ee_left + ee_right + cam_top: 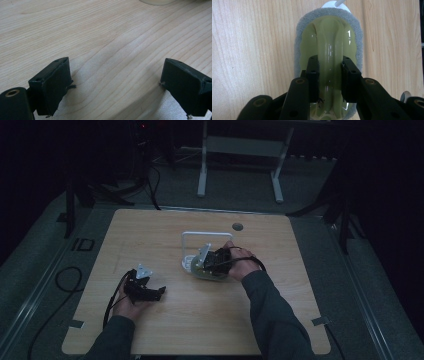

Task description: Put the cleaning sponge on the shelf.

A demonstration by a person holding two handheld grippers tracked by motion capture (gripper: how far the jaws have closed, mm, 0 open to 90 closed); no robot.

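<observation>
A pale green scrubber (329, 35) with a grey pad around its rim lies on the wooden table (200, 315). Its raised middle ridge runs between the jaws of my right gripper (329, 61), which press on both sides of it. In the high view the right gripper (211, 262) sits on the scrubber (207, 272) near the table's middle, held by the right hand. My left gripper (159, 292) rests low over the table at the front left. Its jaws (115, 67) stand wide apart with only bare wood between them.
A white wire frame (200, 236) stands just behind the scrubber, and a white piece (334, 3) shows past the scrubber's far end. A round grommet hole (237, 226) sits near the table's back edge. Cables trail off the left side. A pale rim (156, 2) shows far ahead of the left jaws.
</observation>
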